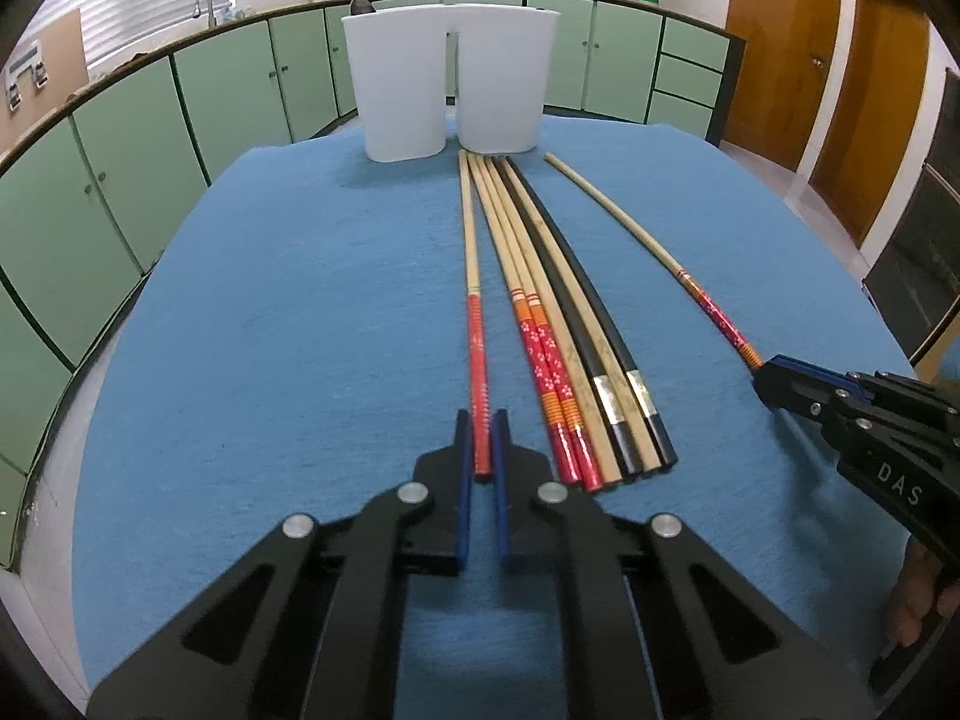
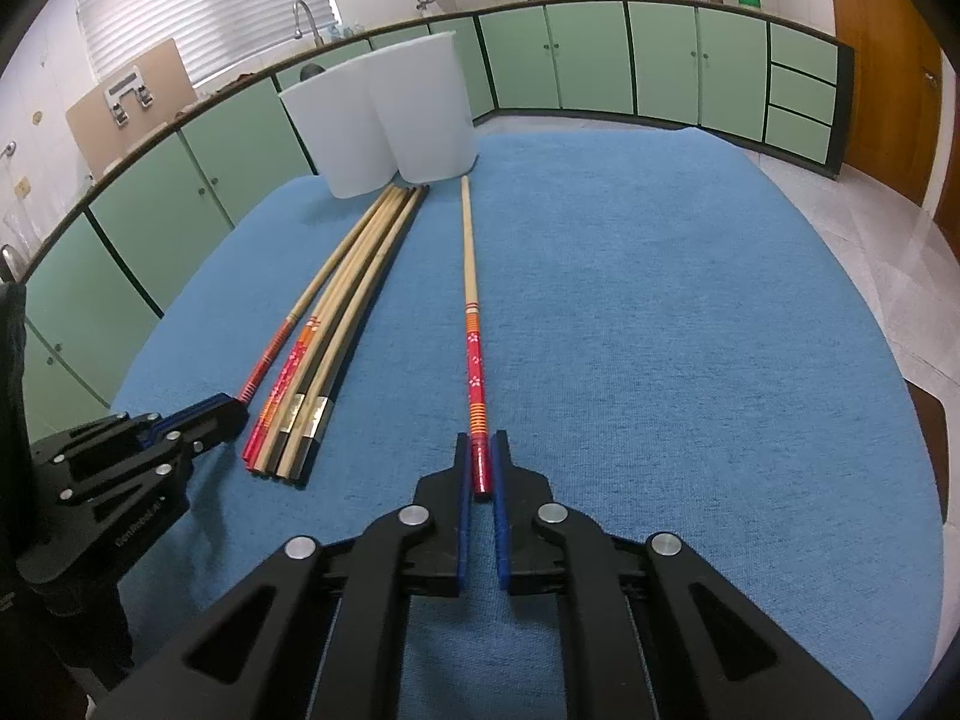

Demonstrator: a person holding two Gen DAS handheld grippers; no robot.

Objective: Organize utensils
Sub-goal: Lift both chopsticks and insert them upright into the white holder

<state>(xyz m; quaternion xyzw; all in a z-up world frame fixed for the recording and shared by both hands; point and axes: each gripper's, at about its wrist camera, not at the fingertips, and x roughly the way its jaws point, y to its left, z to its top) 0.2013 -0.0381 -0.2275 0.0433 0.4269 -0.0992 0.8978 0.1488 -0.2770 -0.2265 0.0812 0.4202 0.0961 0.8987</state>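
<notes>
Nearest, the left gripper (image 1: pixel 482 420) is clamped on the near end of a red-handled chopstick (image 1: pixel 471 252) lying on the blue-covered bench (image 1: pixel 270 300). The right gripper (image 2: pixel 481 441) pinches a flowered chopstick (image 2: pixel 469 276) lying apart to the right of the bundle of chopsticks (image 1: pixel 558 300). White holders (image 1: pixel 450 78) stand at the far end.

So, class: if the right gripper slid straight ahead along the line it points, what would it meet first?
The right gripper is already shut on the red-handled chopstick; beyond its tip, probably the white holder, though depth is unclear.
</notes>
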